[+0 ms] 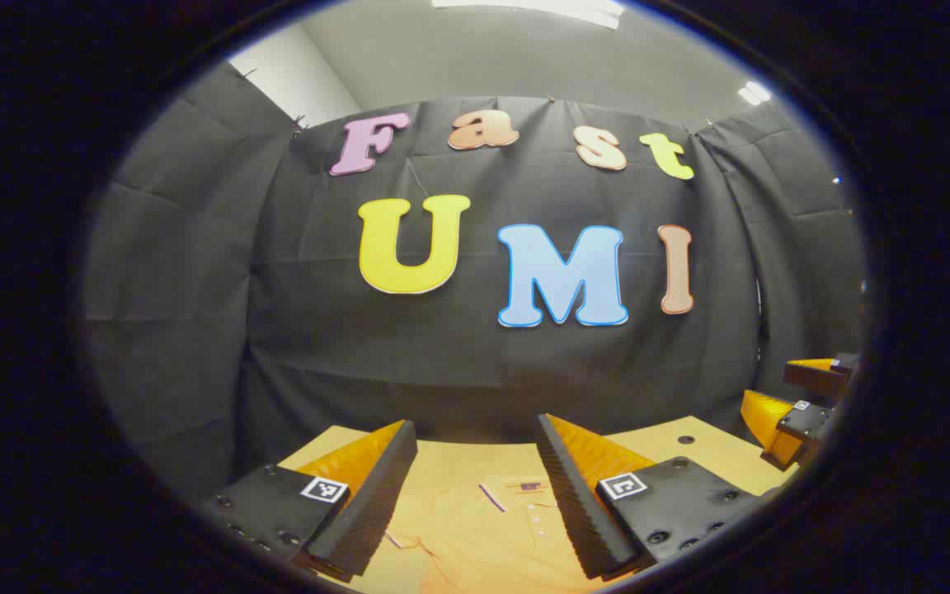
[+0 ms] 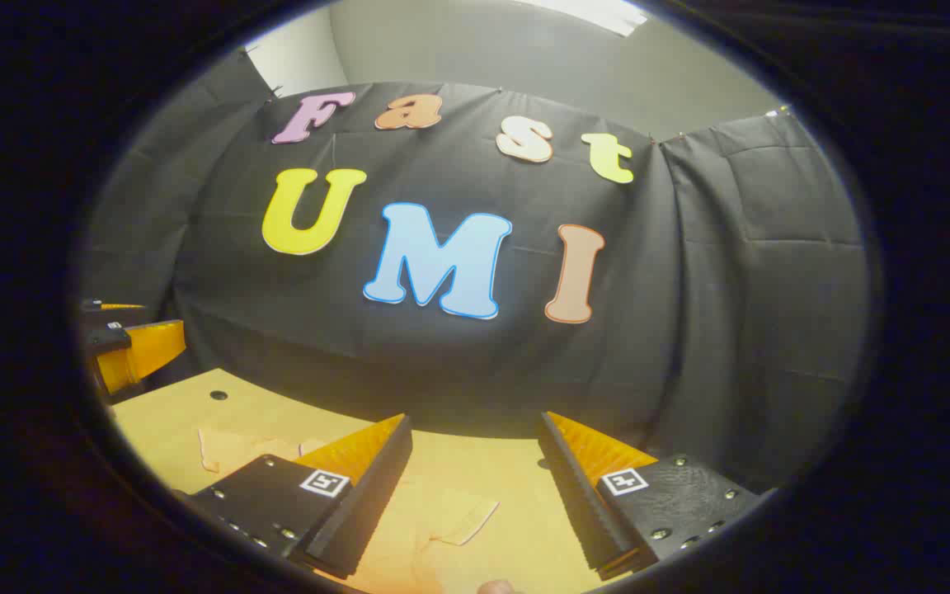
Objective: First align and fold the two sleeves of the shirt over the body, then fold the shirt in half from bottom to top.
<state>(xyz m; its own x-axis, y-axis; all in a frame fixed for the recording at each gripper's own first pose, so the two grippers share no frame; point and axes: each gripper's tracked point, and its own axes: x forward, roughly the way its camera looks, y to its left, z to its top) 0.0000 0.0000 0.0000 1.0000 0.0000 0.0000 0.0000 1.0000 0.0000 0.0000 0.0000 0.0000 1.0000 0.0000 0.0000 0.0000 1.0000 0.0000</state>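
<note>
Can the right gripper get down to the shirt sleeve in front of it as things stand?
Probably yes. The right gripper is open above the table, and the sleeve of the shirt lies flat between its fingers with nothing over it. The left gripper sits well off to the side.

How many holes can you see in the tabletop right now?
2. One hole lies beyond the left gripper, another hole on the table beyond the shirt. They may be the same hole; others may be hidden.
</note>
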